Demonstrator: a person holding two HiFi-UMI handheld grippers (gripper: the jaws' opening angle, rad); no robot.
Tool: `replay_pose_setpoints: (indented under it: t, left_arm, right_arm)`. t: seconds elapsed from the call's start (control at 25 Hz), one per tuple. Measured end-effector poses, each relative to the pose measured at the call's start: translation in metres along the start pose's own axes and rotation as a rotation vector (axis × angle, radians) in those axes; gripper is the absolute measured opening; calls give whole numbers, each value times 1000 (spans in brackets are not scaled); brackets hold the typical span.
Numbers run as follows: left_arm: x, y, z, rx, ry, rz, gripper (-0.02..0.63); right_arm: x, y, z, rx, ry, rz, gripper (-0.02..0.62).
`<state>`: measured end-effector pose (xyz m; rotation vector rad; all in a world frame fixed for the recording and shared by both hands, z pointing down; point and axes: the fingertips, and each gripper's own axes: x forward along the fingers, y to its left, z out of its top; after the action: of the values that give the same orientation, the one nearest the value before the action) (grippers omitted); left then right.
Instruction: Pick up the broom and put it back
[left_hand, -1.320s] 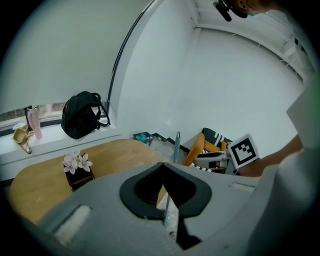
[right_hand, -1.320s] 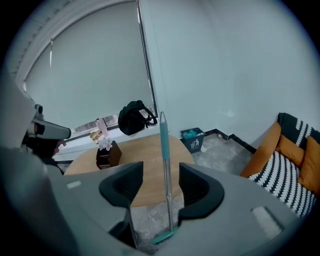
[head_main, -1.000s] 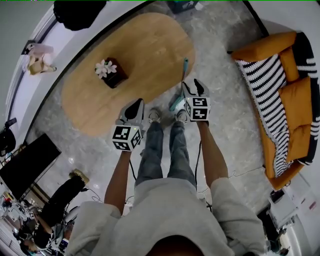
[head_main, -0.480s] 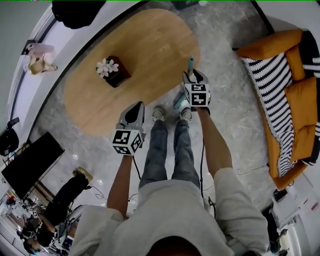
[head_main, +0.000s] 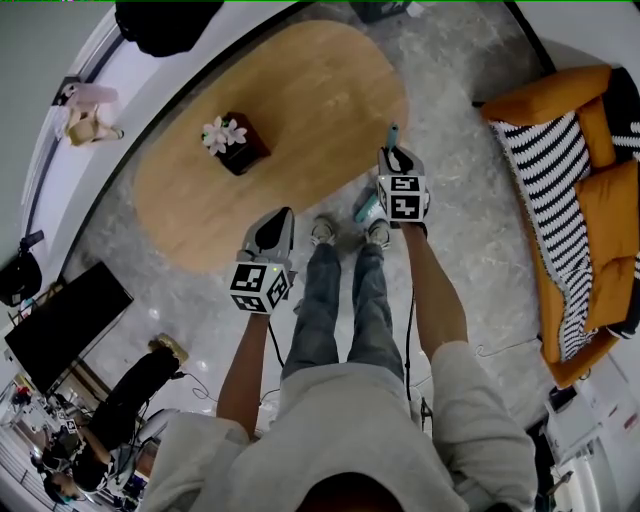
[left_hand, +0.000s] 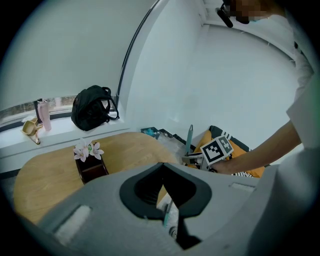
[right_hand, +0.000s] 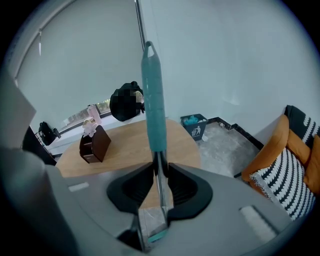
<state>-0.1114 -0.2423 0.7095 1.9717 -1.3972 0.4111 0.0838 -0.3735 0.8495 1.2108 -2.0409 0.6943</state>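
Jaws on the right gripper (right_hand: 159, 169) have just been closing and now squeeze the broom (right_hand: 151, 100) handle. Before, they were wide apart. It stands up by the person's shoes (head_main: 322, 231) on the grey floor (head_main: 450, 150). Left gripper (left_hand: 162, 165) jaws are together, empty. A wooden tabletop (head_main: 300, 100) and orange sofa (head_main: 545, 95) sit nearby.

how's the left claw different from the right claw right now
The right claw has just closed on the broom, pinching its thin metal shaft below the teal grip; the left claw is shut with nothing between its tips. In the head view the right claw is held further forward than the left. Both tilt downward.
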Motion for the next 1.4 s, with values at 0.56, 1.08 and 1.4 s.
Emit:
replay_pose_setpoints:
  t: [0.56,1.08,1.4]
  left_arm:
    - [-1,-34,6,38,-17,-42,3]
    - [-26,-83,25,85,-73,-68,3]
    - [-50,-108,87,135,-183,-58,3]
  right_arm:
    - [-94,3,-48,-19,-55,-45,83]
    - [-203,15,-24,-62,-188,3,83]
    - [-271,10,55,-136,-345,-21,83]
